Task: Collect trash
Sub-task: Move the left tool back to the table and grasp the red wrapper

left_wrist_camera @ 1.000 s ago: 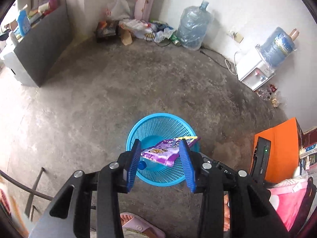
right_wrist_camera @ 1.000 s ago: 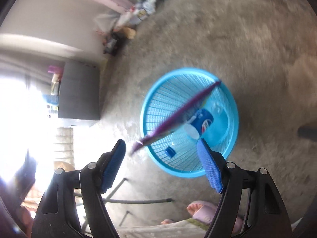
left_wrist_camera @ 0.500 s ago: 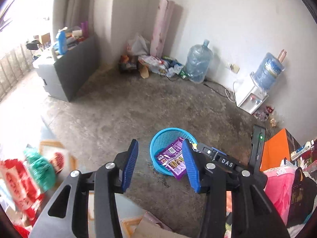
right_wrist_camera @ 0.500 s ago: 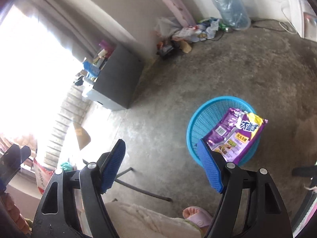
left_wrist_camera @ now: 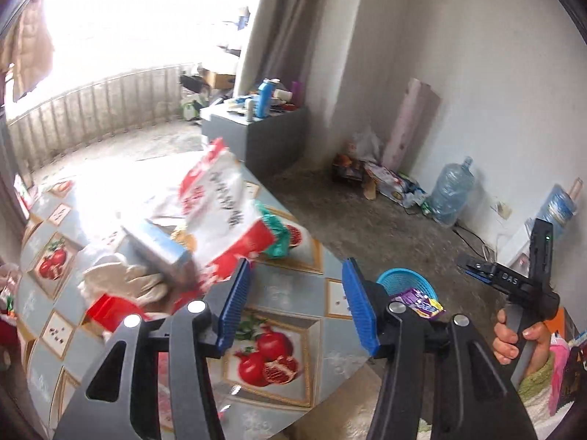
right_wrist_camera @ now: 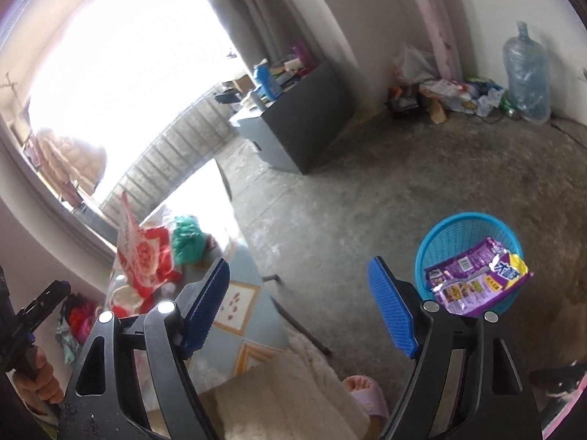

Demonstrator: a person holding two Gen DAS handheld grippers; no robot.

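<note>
Now both claws gape empty: left claw (left_wrist_camera: 293, 300) faces the red-white snack bag (left_wrist_camera: 220, 212) on the counter (left_wrist_camera: 286, 286), right claw (right_wrist_camera: 301, 304) idle. Bag looks light, crinkly, slippery; pinch a flat edge.

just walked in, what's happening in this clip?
A person with a handheld gripper in each hand is collecting trash. Both the left gripper and the right gripper are open and hold nothing. A purple snack bag sits in the blue basket on the floor, sticking out over its rim. The left gripper points at the table, where a red-and-white bag and other litter lie.
</note>
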